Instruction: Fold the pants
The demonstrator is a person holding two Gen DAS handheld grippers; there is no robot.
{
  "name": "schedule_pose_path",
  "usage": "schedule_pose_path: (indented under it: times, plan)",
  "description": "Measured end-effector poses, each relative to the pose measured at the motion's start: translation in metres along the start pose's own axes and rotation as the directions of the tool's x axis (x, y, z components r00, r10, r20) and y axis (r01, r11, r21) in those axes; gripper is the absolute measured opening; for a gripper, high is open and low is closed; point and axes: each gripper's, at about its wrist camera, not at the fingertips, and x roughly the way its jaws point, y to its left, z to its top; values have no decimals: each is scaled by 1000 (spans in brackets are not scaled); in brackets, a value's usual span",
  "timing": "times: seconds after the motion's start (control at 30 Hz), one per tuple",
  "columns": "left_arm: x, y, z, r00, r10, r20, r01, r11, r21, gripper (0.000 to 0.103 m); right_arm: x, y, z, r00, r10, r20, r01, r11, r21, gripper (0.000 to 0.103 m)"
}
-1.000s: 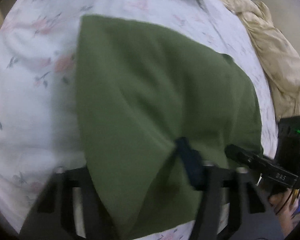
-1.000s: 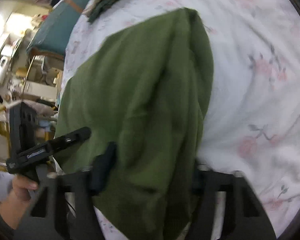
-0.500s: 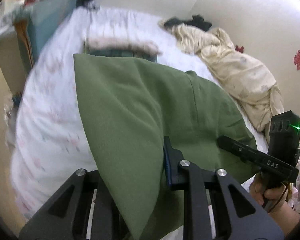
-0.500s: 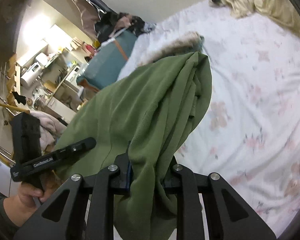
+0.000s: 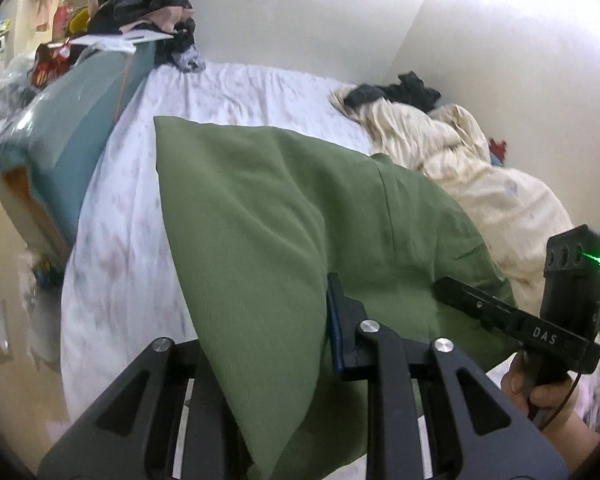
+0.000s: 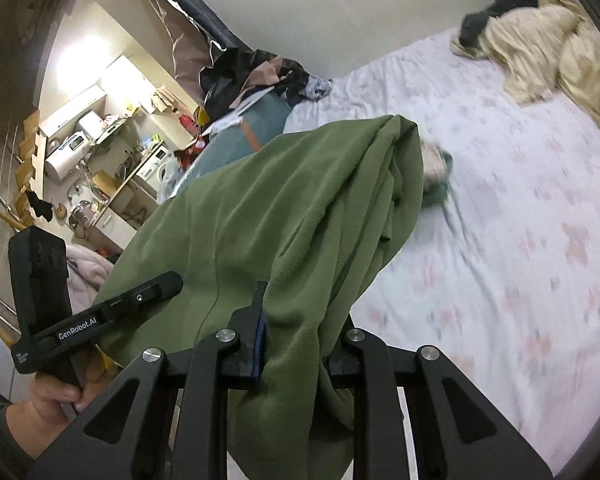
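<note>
green pants (image 5: 268, 216) – both grippers clamped

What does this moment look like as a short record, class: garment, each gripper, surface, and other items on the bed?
garment: green pants, lifted and stretched between both grippers
left gripper: shut on green pants
right gripper: shut on green pants, cloth bunched and hanging down
surface: bed with floral sheet
other items: cream blanket crumpled by the wall, dark clothing beside it
fold: not yet laid down
</note>
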Motion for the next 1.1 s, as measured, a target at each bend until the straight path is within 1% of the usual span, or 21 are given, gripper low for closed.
schedule_pose_path:
  times: [0.1,0.13,0.2,0.23,0.3,0.4,0.5,0.57,0.63,0.67,0.7,0.73,0.8,0.83,0.9,0.93,0.97,1.0,1.03,1.07,1.1]
  plan:
    - [28,3,46,999,48,23,-48,999,-2,18,28,-8,51,1000,16,16,-16,1000,5,21]
    - [35,2,58,998,56,41,-56,998,6,18,41,-19,72,999,43,23,-44,998,51,21]
    - [52,4,84,996,48,78,-49,999,16,18,59,-34,97,998,51,41,-55,994,98,21]
    - [62,8,96,996,45,81,-46,999,5,18,74,-43,115,998,45,45,-49,993,107,21]
    - [89,20,120,996,55,67,-53,998,-22,18,94,-51,135,999,25,36,-28,994,104,21]
    - [132,41,140,995,91,38,-90,996,-26,19,141,-64,165,999,-37,-18,39,995,95,22]
    - [182,70,138,994,103,-30,-105,992,-62,19,185,-76,170,991,-105,-79,111,991,72,22]
    - [218,83,124,987,132,-96,-139,987,-74,19,214,-88,167,980,-147,-131,155,987,53,22]
    - [249,85,111,971,170,-168,-177,984,-29,21,238,-102,160,961,-205,-188,216,975,43,22]
    - [262,86,105,962,191,-193,-194,981,2,23,253,-114,152,943,-242,-228,255,966,29,24]
    - [277,88,100,953,210,-220,-210,977,25,25,258,-120,148,935,-259,-241,272,962,21,27]
    - [289,90,96,945,222,-242,-220,975,36,25,265,-134,144,926,-280,-254,298,954,34,34]
    - [300,98,94,943,205,-263,-209,978,12,26,269,-152,140,929,-260,-265,292,952,90,35]
    - [304,102,91,942,188,-277,-197,980,-3,26,271,-155,139,927,-261,-269,293,952,86,35]
    - [309,108,85,942,162,-296,-176,984,-24,28,277,-161,132,912,-288,-293,315,948,46,36]
    - [310,110,83,941,155,-300,-170,985,-26,29,280,-169,127,908,-275,-315,313,947,76,36]
    - [309,108,82,944,155,-291,-169,985,-24,29,279,-175,124,915,-259,-310,303,947,104,37]
    - [309,106,82,945,174,-277,-183,983,-5,33,279,-175,122,916,-263,-302,305,947,101,38]
    - [307,104,83,946,197,-258,-201,980,13,39,278,-167,122,910,-300,-286,329,943,58,40]
    - [301,100,84,948,228,-221,-224,974,43,42,277,-161,123,904,-329,-274,350,936,31,45]
    - [294,96,86,950,249,-187,-242,968,62,52,275,-154,126,897,-358,-259,372,928,5,49]
